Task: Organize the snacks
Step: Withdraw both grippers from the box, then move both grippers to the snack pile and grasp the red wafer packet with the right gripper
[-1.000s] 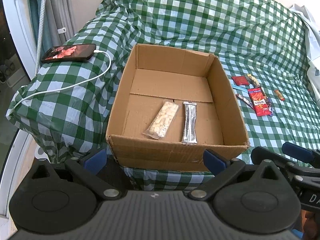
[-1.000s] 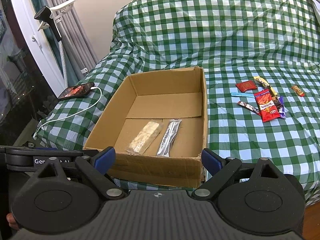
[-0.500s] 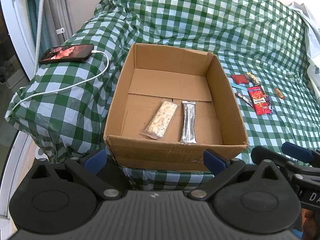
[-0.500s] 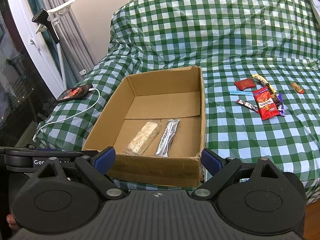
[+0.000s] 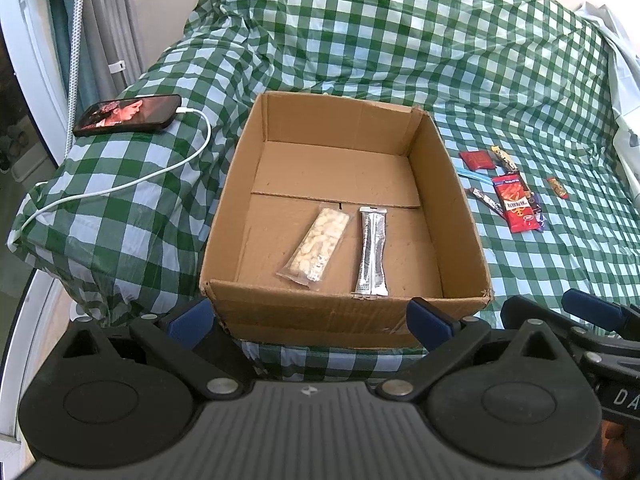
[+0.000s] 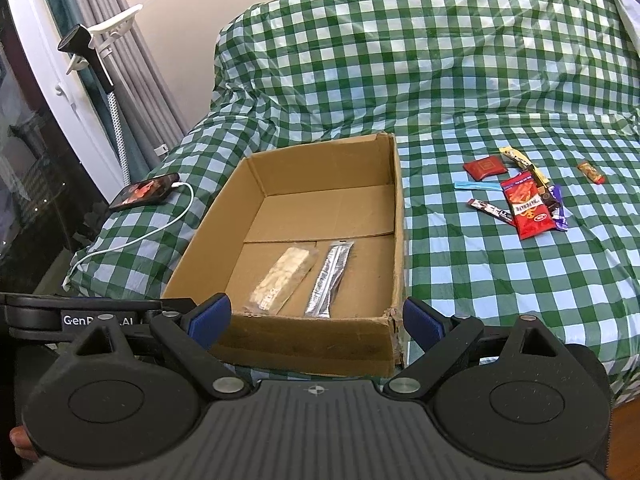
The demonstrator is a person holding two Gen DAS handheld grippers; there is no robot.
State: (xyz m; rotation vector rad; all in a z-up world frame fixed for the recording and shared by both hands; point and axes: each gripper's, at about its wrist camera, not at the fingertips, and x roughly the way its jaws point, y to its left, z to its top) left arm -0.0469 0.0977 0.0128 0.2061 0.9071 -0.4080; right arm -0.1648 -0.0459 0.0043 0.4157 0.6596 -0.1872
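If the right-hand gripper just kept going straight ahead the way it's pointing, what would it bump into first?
Most likely the near wall of the open brown cardboard box, which sits straight ahead between the right gripper's open blue-tipped fingers. Depth is hard to judge.

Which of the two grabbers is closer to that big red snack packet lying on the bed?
The right gripper. The red packet lies ahead and to its right. The left gripper sits farther left, facing the cardboard box, beyond which the packet lies.
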